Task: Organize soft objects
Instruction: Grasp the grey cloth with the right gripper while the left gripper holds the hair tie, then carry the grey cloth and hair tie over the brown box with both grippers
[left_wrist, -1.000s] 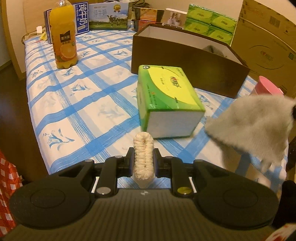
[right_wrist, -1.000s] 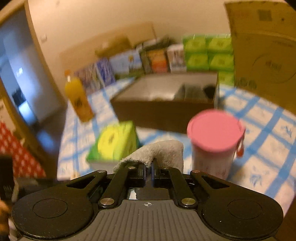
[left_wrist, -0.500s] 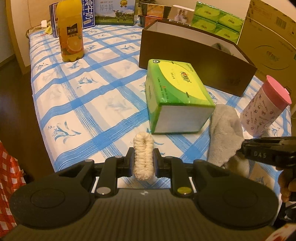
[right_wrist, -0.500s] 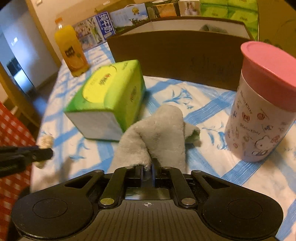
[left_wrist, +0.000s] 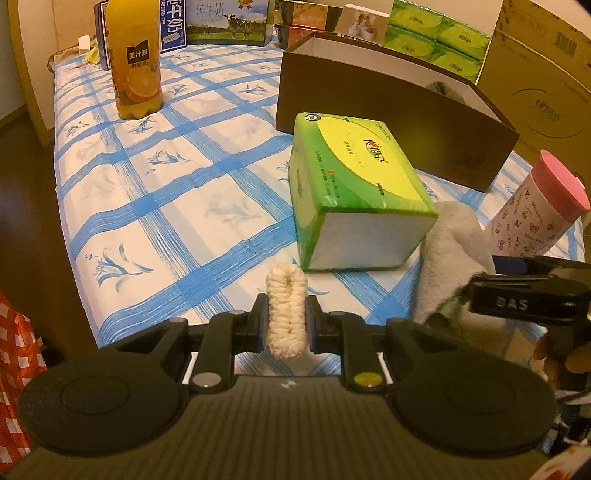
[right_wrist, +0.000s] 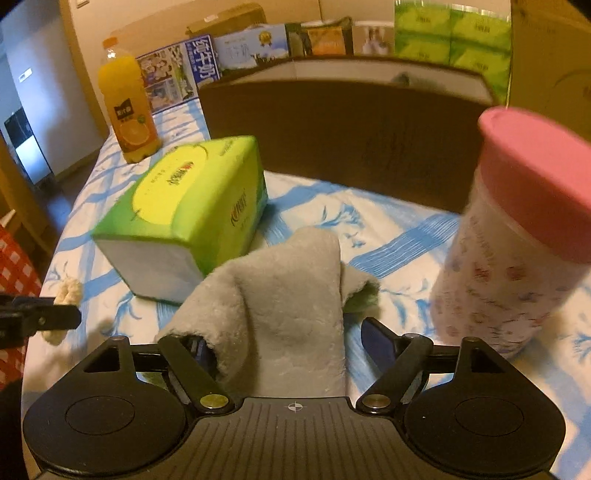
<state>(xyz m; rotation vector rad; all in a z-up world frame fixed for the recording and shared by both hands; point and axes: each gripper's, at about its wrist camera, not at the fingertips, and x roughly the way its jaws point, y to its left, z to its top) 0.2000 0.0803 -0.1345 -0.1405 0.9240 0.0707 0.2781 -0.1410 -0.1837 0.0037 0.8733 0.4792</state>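
Item one, my left gripper (left_wrist: 287, 323): jaws pinched on a cream knitted loop (left_wrist: 286, 314), held just above the near edge of the blue-checked cloth (left_wrist: 155, 206), short of the green tissue pack (left_wrist: 354, 188). Item two, my right gripper (right_wrist: 284, 354): jaws spread wide, the grey plush cloth (right_wrist: 284, 295) slumped between them on the bed, lying just beside the tissue pack on one side and near the pink-lidded cup (right_wrist: 517, 236) on the other; whether a finger touches the fabric I cannot tell. Item three, the open brown box (left_wrist: 388, 107) behind the tissue pack, with something grey showing over its far rim; I take it for the place where soft things go, though that is my judgement only. Step in hand: setting down the grey cloth, release done or nearly so, while the loop waits its turn. Next move, as I reckon it: draw the right gripper back clear of the fabric without dragging it, then carry the loop over the tissue pack to the box. Change noted: half a second ago my right jaws were closed on the cloth; now they stand open. A second ago that cloth hung in the air. The left grip is unchanged, though it has drawn nearer the tissue pack.
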